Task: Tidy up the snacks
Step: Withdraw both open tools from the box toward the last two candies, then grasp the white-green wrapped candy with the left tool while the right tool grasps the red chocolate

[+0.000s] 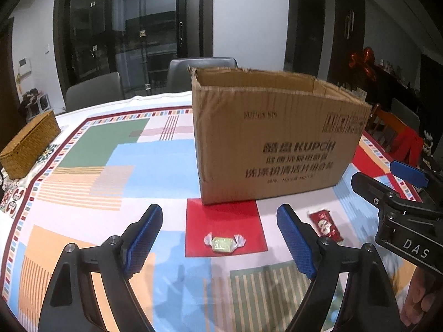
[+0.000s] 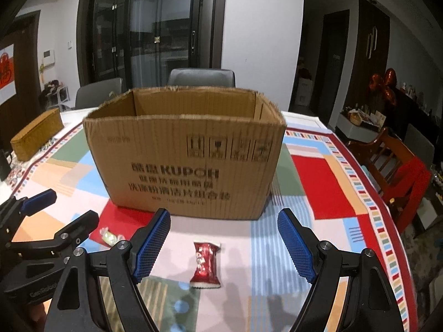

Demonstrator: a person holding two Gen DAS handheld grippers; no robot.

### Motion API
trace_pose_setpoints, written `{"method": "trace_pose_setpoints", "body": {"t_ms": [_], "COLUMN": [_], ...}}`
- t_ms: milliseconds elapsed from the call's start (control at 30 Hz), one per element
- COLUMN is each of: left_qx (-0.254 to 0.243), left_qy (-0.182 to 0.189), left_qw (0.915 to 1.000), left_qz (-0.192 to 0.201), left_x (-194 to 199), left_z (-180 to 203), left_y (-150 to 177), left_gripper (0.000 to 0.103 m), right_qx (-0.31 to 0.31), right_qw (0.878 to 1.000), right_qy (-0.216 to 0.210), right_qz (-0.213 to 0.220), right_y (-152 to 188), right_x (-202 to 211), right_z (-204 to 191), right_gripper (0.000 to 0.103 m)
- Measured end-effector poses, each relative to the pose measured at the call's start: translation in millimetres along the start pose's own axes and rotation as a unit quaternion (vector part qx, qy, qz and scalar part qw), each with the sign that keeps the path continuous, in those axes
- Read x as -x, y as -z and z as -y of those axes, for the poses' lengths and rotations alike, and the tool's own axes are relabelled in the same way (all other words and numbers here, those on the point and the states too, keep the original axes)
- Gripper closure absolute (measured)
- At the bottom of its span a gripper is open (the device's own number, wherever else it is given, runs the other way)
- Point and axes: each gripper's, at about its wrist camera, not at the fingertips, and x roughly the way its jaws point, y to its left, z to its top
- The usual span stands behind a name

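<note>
An open brown cardboard box [image 1: 271, 144] stands on the patterned tablecloth; it also shows in the right wrist view [image 2: 185, 152]. A green-and-silver wrapped candy [image 1: 224, 242] lies on a red square in front of the box, between and just beyond my open left gripper [image 1: 220, 215]. It shows partly in the right wrist view [image 2: 109, 236]. A red snack packet [image 2: 206, 265] lies flat between and just beyond my open right gripper [image 2: 224, 221]; it also shows in the left wrist view [image 1: 325, 225]. Both grippers are empty, side by side above the table.
A woven wicker box [image 1: 27, 144] sits at the table's far left. Grey chairs [image 1: 202, 72] stand behind the table. A wooden chair with red cloth [image 2: 401, 171] is at the right. The tablecloth [image 1: 110, 166] spreads left of the box.
</note>
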Motion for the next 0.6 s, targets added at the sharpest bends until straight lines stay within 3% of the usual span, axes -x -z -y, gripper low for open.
{"method": "trace_pose_setpoints", "body": {"t_ms": [600], "left_qx": [-0.006], "left_qy": [-0.002], "left_qw": [0.9990], "left_qz": [-0.043], "left_x": [-41], "left_z": [-5], "left_y": [27], "left_gripper": [0.031], "right_qx": [-0.009], "right_qw": [0.999], "right_qy": [0.002], "right_qz": [-0.053], "right_y": [34], "right_x": [-38], "right_z": [-7], "right_gripper": [0.024]}}
